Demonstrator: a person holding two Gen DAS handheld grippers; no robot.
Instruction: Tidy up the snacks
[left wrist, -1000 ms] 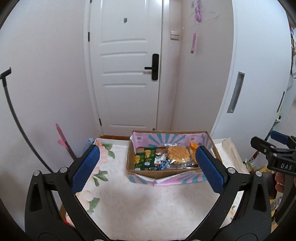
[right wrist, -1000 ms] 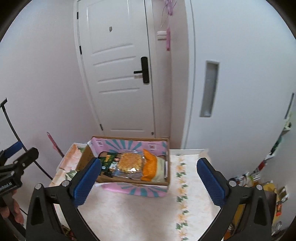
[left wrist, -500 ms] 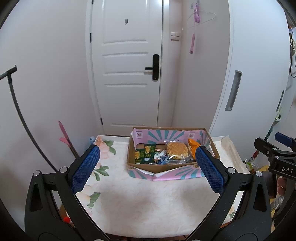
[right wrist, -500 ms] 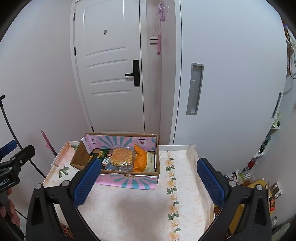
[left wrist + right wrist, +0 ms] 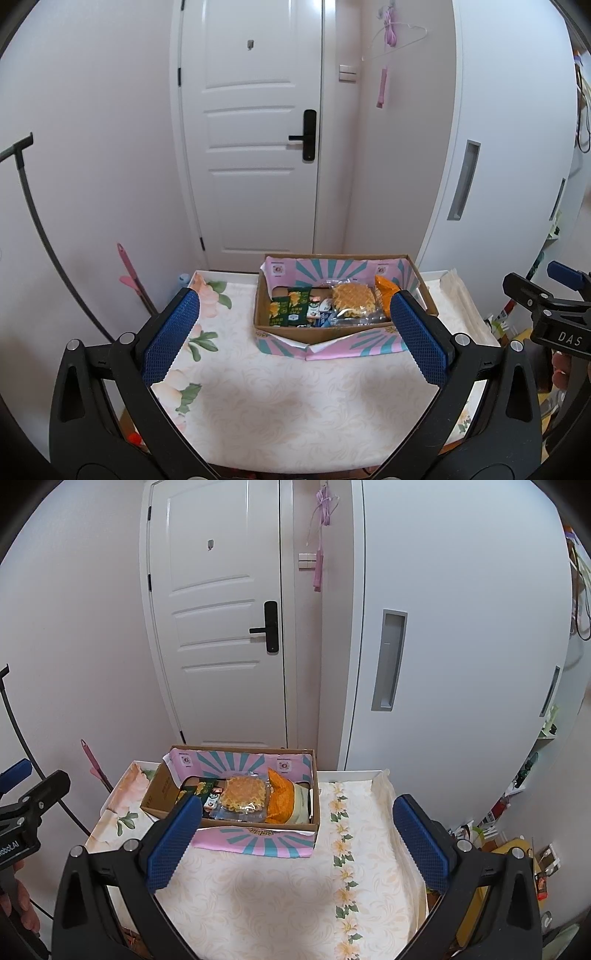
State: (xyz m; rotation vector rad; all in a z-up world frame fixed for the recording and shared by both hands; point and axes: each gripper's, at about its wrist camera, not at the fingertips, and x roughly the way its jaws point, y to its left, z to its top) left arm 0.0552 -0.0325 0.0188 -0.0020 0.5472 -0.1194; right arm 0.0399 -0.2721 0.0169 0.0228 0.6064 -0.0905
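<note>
A cardboard box [image 5: 280, 330] [image 5: 159, 794] with pink and teal striped flaps sits at the far end of a small table. Inside lie green snack packets [image 5: 289, 310], a clear bag of yellow waffle biscuits [image 5: 352, 301] [image 5: 243, 795] and an orange bag [image 5: 384, 286] [image 5: 279, 794]. My left gripper [image 5: 295, 332] hangs open over the near half of the table, short of the box, nothing between its blue pads. My right gripper [image 5: 295, 838] is open too, held above the table's right half, empty. Each gripper's black frame shows at the edge of the other's view.
The table wears a floral cloth [image 5: 280, 398] [image 5: 280, 890] with bare room in front of the box. A white door [image 5: 258, 147] and a white cabinet [image 5: 443, 646] stand behind. A pink-handled tool [image 5: 129, 273] leans at the left wall. Clutter [image 5: 517, 849] lies on the floor at right.
Both grippers have pulled back and risen, so the box looks smaller and farther and more of the table shows. Both stayed open and empty.
</note>
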